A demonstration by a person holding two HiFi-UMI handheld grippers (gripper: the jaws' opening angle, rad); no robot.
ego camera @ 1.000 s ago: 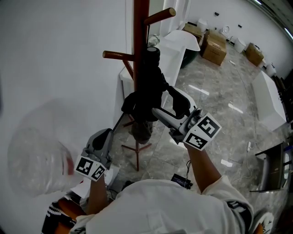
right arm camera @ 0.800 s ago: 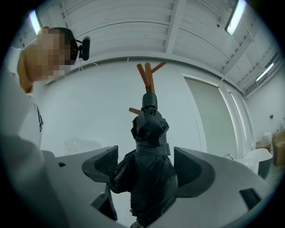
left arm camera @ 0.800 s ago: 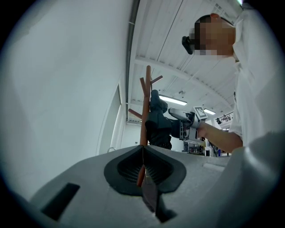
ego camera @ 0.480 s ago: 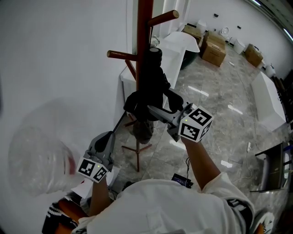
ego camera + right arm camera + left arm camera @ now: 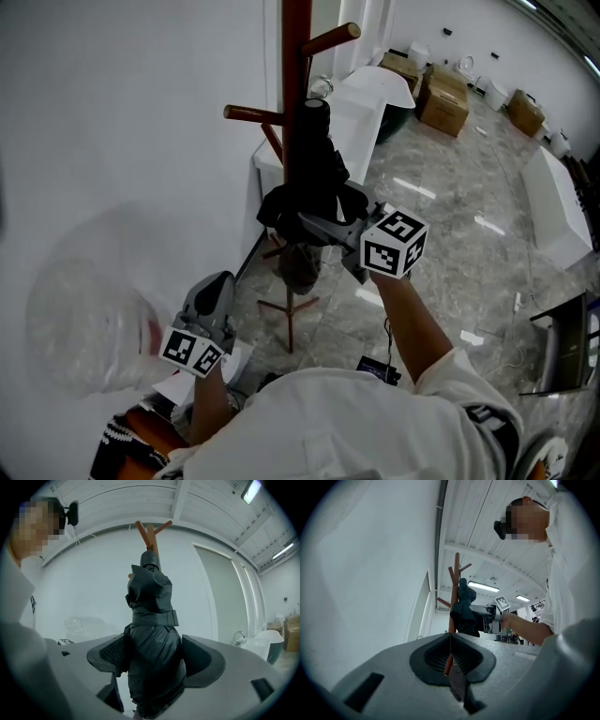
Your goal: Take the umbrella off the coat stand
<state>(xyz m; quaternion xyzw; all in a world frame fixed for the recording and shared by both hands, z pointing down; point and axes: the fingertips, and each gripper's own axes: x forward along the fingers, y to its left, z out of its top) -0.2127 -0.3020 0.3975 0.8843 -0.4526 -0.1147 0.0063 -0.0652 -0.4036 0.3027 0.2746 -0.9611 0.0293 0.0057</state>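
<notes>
- Two grippers are showing in the head view, one in each of the person's hands: the left gripper (image 5: pixel 216 286) is hanging low near the white wall (image 5: pixel 122 141), and the right gripper (image 5: pixel 326 227) is reaching up to the coat stand (image 5: pixel 296 56).
- The right gripper's jaws are pressing on the folded black umbrella (image 5: pixel 152 634) from both sides, with the dark fabric filling the gap between the pads.
- The umbrella is hanging upright against the stand's red-brown pole, its rounded upper end sitting just beside the pole, about level with the lower peg (image 5: pixel 251 114) and below the higher peg (image 5: pixel 328 37).
- The left gripper's jaws are meeting with nothing between them, well apart from the umbrella.
- The stand's feet are resting on a glossy marble floor (image 5: pixel 450 216).
</notes>
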